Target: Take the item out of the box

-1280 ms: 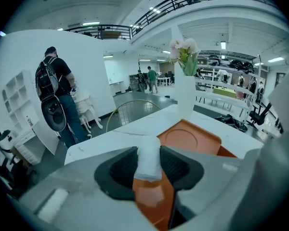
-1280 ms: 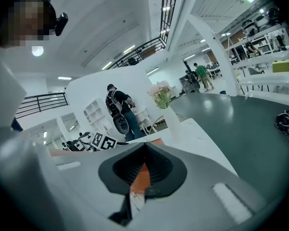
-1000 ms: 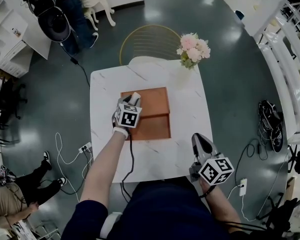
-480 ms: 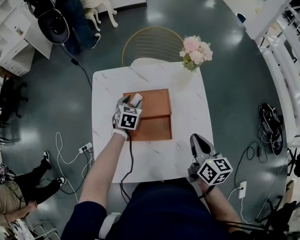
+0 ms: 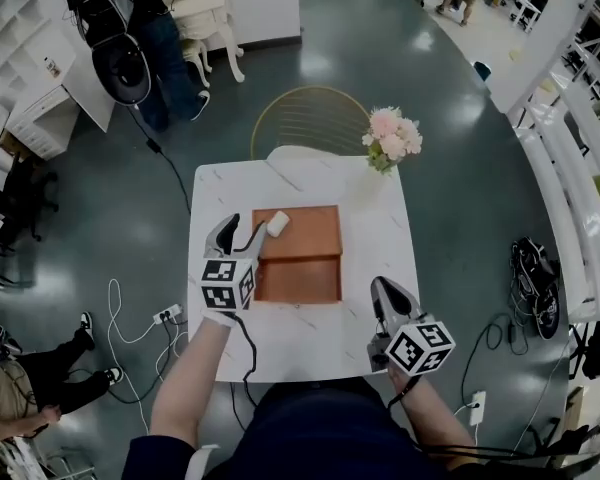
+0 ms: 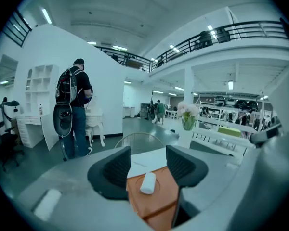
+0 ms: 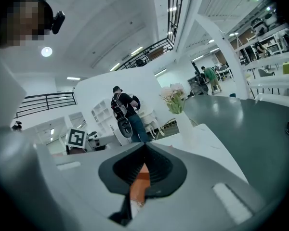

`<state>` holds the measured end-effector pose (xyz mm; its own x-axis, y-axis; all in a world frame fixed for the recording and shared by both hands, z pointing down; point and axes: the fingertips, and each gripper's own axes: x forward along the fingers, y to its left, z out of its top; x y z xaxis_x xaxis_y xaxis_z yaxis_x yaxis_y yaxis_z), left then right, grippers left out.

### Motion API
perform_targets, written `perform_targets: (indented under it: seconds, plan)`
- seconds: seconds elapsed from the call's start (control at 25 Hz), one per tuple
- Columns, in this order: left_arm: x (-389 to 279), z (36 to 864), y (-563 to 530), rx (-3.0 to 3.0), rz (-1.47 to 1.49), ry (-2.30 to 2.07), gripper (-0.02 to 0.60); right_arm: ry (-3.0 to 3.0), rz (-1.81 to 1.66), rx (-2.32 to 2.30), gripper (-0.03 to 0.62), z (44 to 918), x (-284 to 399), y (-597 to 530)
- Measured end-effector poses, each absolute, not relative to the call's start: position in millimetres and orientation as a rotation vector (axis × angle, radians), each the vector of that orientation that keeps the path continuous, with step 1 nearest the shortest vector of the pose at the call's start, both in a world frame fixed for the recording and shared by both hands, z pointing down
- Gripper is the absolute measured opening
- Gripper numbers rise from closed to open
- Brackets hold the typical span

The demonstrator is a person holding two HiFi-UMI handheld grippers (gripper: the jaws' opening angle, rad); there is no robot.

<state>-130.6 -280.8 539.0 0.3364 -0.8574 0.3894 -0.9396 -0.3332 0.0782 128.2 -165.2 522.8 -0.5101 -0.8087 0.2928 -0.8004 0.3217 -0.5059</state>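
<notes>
Lifted up and away from the box (image 5: 298, 253) since a second ago: left gripper (image 5: 238, 230), then low over the far left corner, now raised just outside the box's left edge. Jaws just opened and now spread wide, with nothing between the pads. Left behind on the box, a small white roll (image 5: 277, 223), lying on its side on the far half of the orange surface, close to the far left corner and touched by neither gripper. Hard to tell whether set inside that half or resting on top of it. Right gripper (image 5: 384, 290) off the box's near right corner, held over the white table (image 5: 375, 218), much as a second ago, jaws pressed together and gripping nothing. Just past the box's far right corner, a vase of pink flowers (image 5: 392, 138) at the table's edge. Beyond the box's far side, a round-backed chair (image 5: 305, 108) drawn up to the table. Well off past the box's far left, a person (image 5: 130, 18) with a backpack, standing.
</notes>
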Motion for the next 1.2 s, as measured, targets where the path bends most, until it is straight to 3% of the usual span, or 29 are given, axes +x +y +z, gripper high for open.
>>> perform_targets:
  seconds: [0.28, 0.32, 0.4, 0.44, 0.8, 0.96, 1.2]
  plan:
    - [-143, 450, -224, 2.443, 0.190, -1.622, 0.241, 2.564, -0.820, -1.524, 0.002, 489, 122, -184]
    - [-144, 439, -215, 2.456, 0.159, -1.621, 0.229, 2.564, -0.804, -1.515, 0.002, 483, 120, -184]
    - [-145, 421, -197, 2.480, 0.097, -1.614, 0.130, 2.566, -0.774, -1.494, 0.002, 471, 115, -184]
    - [-145, 414, -188, 2.487, 0.072, -1.613, 0.117, 2.568, -0.759, -1.482, 0.002, 465, 113, -184]
    - [-164, 389, -144, 2.413, -0.089, -1.701, 0.104, 2.605, -0.566, -1.419, 0.002, 414, 95, -183]
    - [-165, 380, -132, 2.400, -0.159, -1.725, 0.008, 2.612, -0.493, -1.406, 0.002, 396, 92, -177]
    - [-155, 377, -124, 2.413, -0.192, -1.704, 0.002, 2.611, -0.397, -1.380, 0.002, 376, 84, -166]
